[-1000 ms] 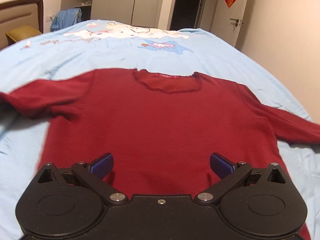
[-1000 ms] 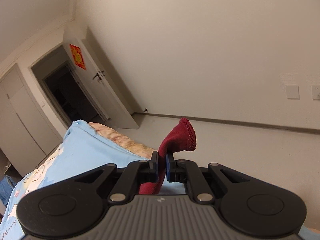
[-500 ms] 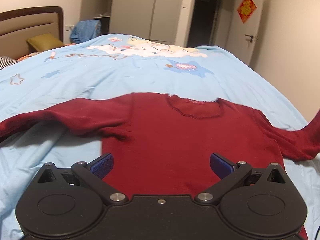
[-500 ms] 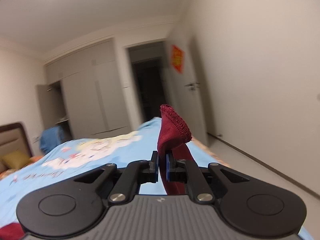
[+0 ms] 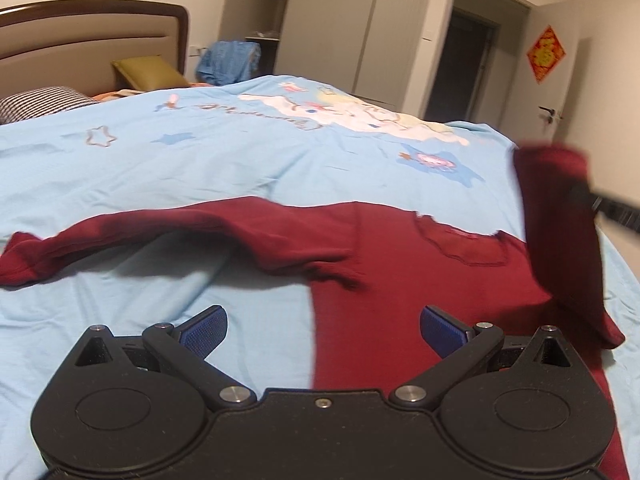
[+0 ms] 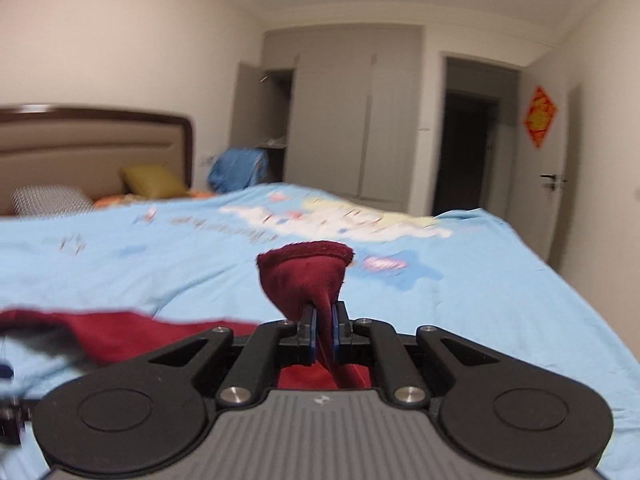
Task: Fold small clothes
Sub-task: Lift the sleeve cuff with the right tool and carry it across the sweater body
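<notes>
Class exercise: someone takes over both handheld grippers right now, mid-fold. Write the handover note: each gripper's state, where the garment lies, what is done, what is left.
Right gripper: shut on the cuff of the right sleeve, lifted off the bed.
Left gripper: open, holding nothing, hovering over the sweater's lower edge.
Red sweater: spread flat on the blue bedspread, neckline away from you. Left sleeve lies stretched out to the side.
Done: right sleeve picked up and raised above the body.
Left: lay that sleeve across the chest, fold the left sleeve in, then fold the body.
</notes>
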`<state>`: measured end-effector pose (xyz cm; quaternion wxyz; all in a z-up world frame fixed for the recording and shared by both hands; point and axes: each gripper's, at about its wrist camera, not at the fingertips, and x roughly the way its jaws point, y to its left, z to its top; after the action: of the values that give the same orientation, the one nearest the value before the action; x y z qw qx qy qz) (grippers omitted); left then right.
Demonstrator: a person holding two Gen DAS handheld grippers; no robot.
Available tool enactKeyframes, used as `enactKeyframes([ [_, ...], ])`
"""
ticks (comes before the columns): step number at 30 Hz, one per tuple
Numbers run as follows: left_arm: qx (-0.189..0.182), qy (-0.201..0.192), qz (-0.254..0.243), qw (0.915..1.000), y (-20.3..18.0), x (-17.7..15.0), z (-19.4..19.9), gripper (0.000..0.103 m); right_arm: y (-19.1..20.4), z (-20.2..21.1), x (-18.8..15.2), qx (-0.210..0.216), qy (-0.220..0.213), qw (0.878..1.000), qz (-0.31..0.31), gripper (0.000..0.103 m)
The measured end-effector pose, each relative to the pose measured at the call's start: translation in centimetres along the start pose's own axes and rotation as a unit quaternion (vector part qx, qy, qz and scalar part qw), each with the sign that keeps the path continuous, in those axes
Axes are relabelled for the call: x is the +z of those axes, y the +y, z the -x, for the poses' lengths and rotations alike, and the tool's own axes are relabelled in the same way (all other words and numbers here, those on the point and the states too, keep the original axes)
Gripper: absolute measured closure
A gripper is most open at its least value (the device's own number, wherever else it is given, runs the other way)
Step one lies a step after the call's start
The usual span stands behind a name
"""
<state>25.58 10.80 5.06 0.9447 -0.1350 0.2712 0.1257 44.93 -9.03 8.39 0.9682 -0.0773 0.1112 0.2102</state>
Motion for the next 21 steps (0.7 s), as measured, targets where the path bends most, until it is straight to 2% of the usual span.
enactKeyframes([
  [3, 0.011, 0.000, 0.009, 0.9999, 1.4, -0.1, 0.3, 0.001, 4.9, 0.5, -2.2, 0.015, 0.031, 0.999, 0.041, 0.094],
  [7, 0.022, 0.003, 0.014, 0.9997, 2.6, -0.5, 0.5, 0.001, 9.2, 1.1, -4.7, 0.030, 0.068, 0.993, 0.087, 0.093],
  [12, 0.025, 0.009, 0.016, 0.9995, 3.0, -0.8, 0.1, 0.001, 11.2, 2.0, -7.7, 0.048, 0.095, 0.986, 0.127, 0.091],
  [15, 0.022, 0.014, 0.014, 0.9996, 2.5, -1.1, -0.4, 0.001, 11.1, 2.7, -8.9, 0.067, 0.107, 0.983, 0.137, 0.084],
  [17, 0.017, 0.016, 0.014, 0.9996, 2.2, -1.2, -0.7, 0.001, 11.4, 3.2, -9.5, 0.087, 0.114, 0.980, 0.138, 0.074],
  [19, 0.012, 0.018, 0.014, 0.9997, 1.7, -1.3, -1.1, 0.001, 11.5, 3.9, -10.1, 0.100, 0.116, 0.978, 0.140, 0.051],
  [21, 0.005, 0.020, 0.013, 0.9997, 1.3, -1.3, -1.5, 0.001, 11.3, 5.0, -10.5, 0.110, 0.116, 0.978, 0.134, 0.040],
])
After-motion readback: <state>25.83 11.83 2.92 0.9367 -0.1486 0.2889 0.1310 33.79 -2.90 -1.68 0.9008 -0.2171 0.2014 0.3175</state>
